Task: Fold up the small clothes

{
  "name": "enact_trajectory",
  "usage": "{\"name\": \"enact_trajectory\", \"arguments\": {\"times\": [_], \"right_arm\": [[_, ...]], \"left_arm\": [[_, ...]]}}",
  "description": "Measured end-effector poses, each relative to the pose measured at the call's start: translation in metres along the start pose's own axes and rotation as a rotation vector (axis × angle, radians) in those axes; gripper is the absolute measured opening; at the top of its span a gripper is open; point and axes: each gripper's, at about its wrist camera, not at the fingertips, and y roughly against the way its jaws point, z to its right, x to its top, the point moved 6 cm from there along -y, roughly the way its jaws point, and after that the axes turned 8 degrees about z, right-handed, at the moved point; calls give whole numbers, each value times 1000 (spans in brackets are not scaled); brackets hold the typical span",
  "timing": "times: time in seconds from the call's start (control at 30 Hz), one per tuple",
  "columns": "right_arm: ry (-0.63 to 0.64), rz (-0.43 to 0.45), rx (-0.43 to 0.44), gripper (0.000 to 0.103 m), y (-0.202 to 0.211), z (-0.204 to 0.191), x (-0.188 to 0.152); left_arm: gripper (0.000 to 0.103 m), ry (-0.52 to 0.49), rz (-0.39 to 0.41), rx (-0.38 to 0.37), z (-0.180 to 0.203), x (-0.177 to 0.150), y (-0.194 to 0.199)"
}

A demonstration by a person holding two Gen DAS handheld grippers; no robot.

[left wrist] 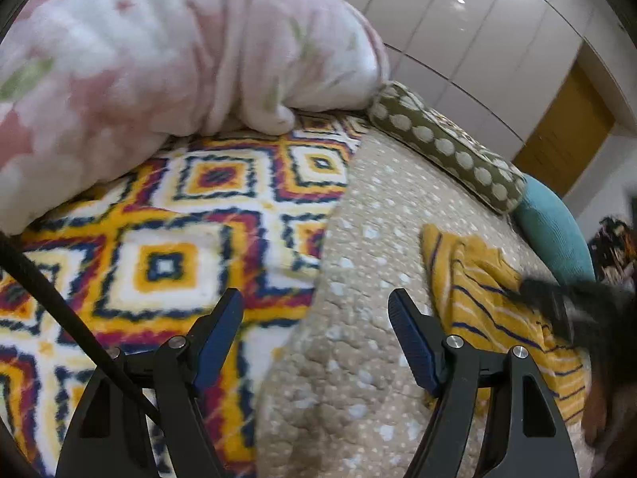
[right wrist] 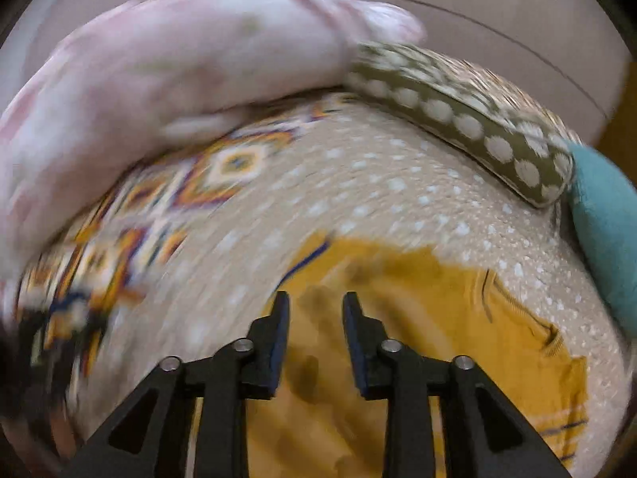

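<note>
A small yellow garment with thin blue and white stripes [left wrist: 481, 298] lies rumpled on the beige dotted bedspread [left wrist: 370, 247] at the right of the left wrist view. My left gripper [left wrist: 316, 310] is open and empty, above the bedspread to the left of the garment. A blurred dark shape, my right gripper [left wrist: 565, 310], is over the garment there. In the right wrist view the garment [right wrist: 446, 318] fills the lower middle. My right gripper [right wrist: 316, 306] is open just above it, holding nothing. That view is motion-blurred.
A patterned yellow, white and blue blanket [left wrist: 171, 239] covers the bed's left part. A pink floral quilt [left wrist: 159, 51] is heaped behind it. An olive polka-dot pillow [left wrist: 446, 147] and a teal cushion [left wrist: 553, 231] line the far edge. White wardrobe doors [left wrist: 477, 40] stand behind.
</note>
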Motion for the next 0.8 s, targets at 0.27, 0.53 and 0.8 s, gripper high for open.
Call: {"name": "enact_trajectory", "arguments": {"times": [0.27, 0.53, 0.8], "right_arm": [[518, -7, -82, 64, 13, -105, -92], [520, -33, -256, 18, -34, -110, -93], [263, -26, -141, 15, -34, -122, -71]], "left_arm": [[74, 68, 34, 64, -34, 10, 11], [74, 119, 46, 70, -60, 16, 17], [74, 175, 51, 70, -71, 22, 18]]}}
